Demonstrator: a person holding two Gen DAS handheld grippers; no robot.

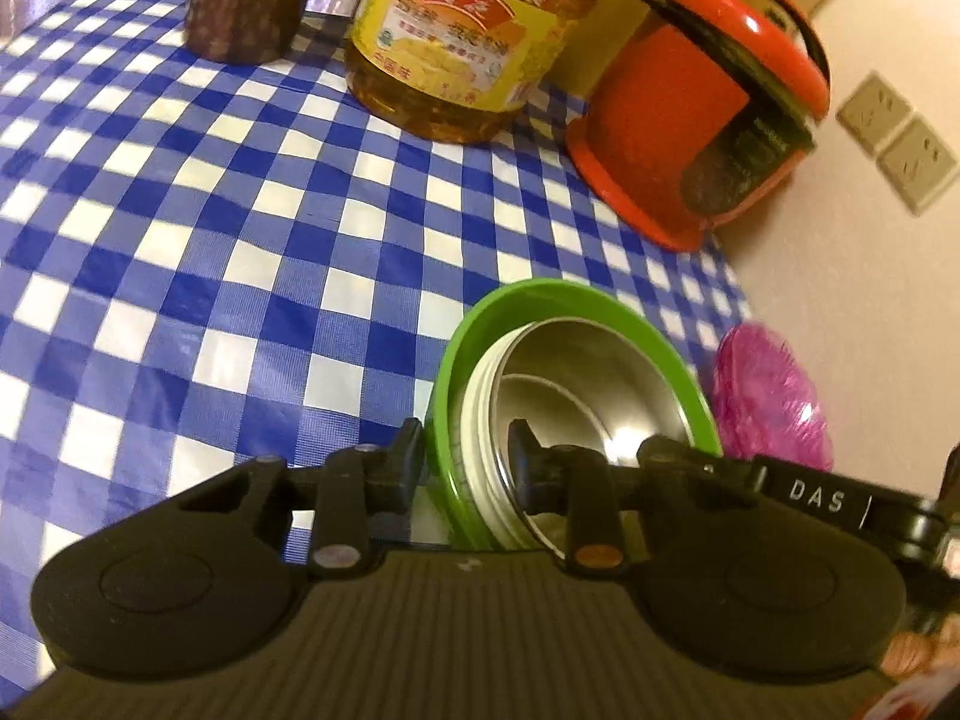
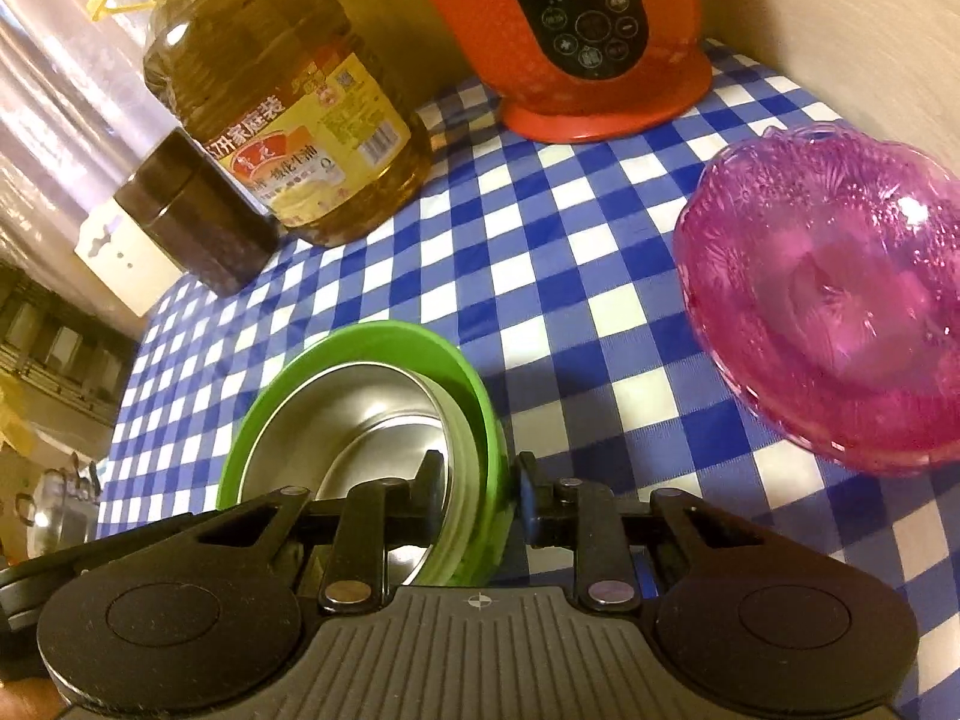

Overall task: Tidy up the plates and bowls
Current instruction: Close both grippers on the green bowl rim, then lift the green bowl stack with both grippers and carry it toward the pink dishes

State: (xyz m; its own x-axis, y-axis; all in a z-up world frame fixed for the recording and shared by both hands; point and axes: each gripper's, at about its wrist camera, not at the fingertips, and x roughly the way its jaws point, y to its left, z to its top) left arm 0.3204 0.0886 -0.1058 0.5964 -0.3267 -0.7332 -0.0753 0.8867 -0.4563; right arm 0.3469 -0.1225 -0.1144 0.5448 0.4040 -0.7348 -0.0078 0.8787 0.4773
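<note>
A green bowl [image 1: 447, 372] with a steel-lined inner bowl [image 1: 606, 384] nested in it sat low and right of centre in the left wrist view, and low and left of centre in the right wrist view [image 2: 360, 342]. The inner bowl had a pale ribbed outer band and a shiny metal interior. The pair appeared tipped, its opening facing the cameras, above the blue-and-white checked cloth [image 1: 180, 240]. A translucent pink bowl [image 2: 840, 300] with a moulded, scalloped pattern filled the right side of the right wrist view, upright on the cloth, apart from the green one; in the left wrist view only its edge [image 1: 774, 396] showed at right.
</note>
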